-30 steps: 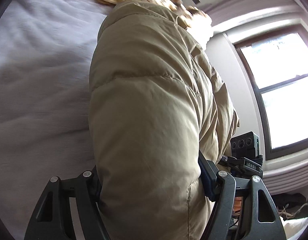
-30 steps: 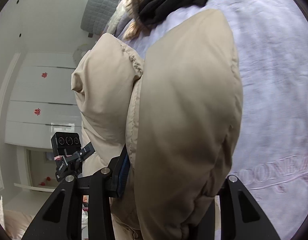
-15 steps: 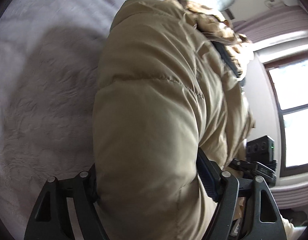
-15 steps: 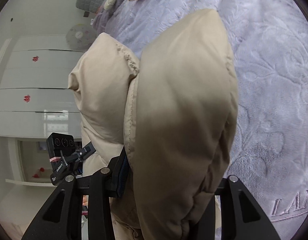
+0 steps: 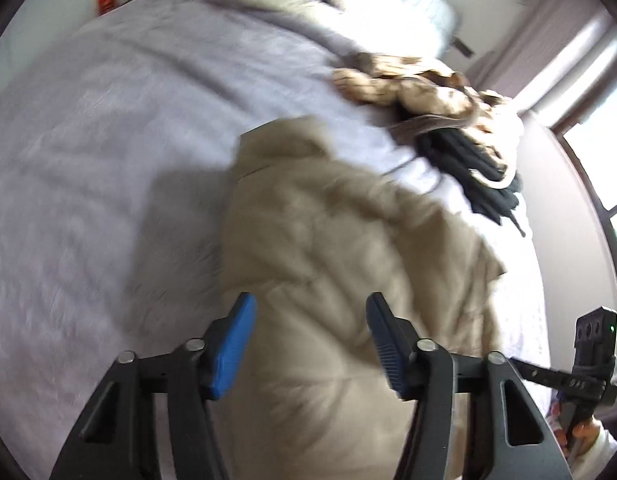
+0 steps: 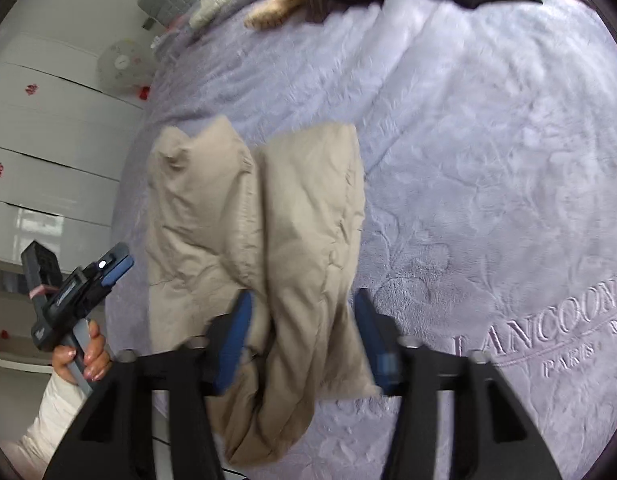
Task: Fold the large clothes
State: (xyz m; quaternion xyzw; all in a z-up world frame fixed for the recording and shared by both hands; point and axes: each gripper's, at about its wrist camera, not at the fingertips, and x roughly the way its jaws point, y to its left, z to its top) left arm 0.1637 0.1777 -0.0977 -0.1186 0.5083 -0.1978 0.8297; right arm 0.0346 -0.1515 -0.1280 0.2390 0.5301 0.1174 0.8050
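The beige puffer jacket (image 5: 328,260) lies folded on the lilac bedspread (image 5: 108,160). My left gripper (image 5: 310,320) hovers over its near end. Both blue pads (image 5: 236,340) are bare, nothing is between them, and the jaws are closing. In the right wrist view a fold of the jacket (image 6: 308,220) runs between the jaws of my right gripper (image 6: 302,320) and hangs over its crossbar. The fabric fills the gap and touches both pads while the jaws close. The left gripper (image 6: 108,272), held by a hand (image 6: 88,352), shows at the bed's edge.
A heap of tan furry clothes (image 5: 408,84) and black clothes (image 5: 468,160) lies at the far side of the bed. A white wardrobe (image 6: 36,140) and a fan (image 6: 118,64) stand beyond the bed's left edge. A window (image 5: 604,140) is on the right.
The jacket bulged between both pairs of jaws close to the cameras; now it rests lower on the bed. The left jaws have let go, and both grippers have drawn back.
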